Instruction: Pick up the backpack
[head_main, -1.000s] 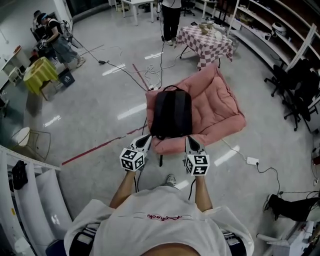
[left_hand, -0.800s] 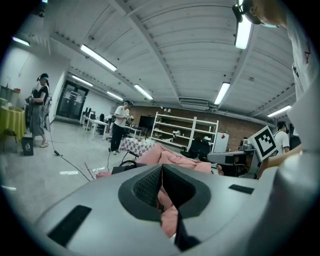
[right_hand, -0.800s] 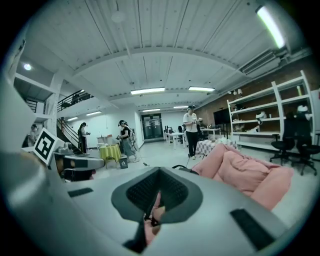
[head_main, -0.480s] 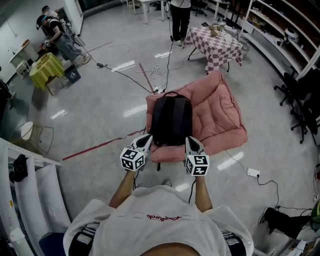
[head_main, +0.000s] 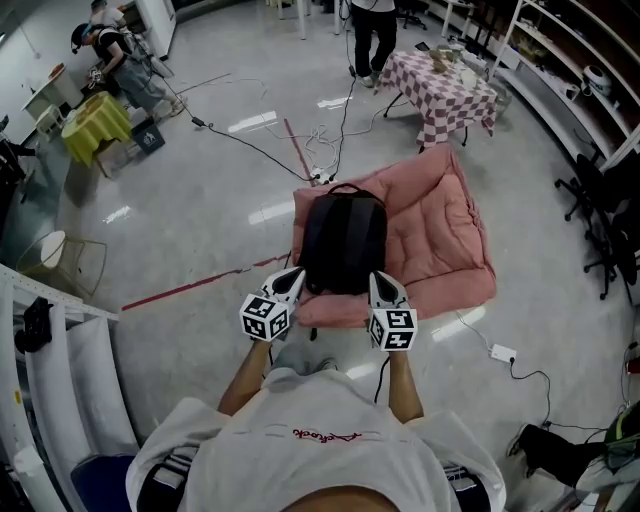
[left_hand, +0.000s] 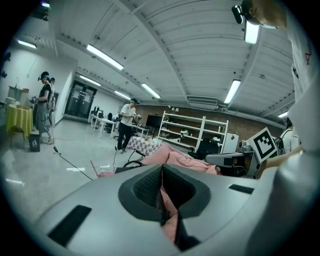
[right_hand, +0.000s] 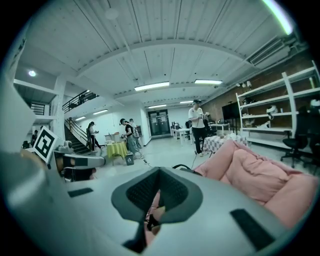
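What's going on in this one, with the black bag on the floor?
A person holds a two-jaw gripper in each hand, stretched out over the near edge of a pink cushion that lies on the floor. A black backpack lies flat on the cushion, its carry loop at the far end. The left gripper and right gripper point at the backpack's near end, one at each side. Both have their jaws together with nothing between them, so the backpack is not yet gripped.
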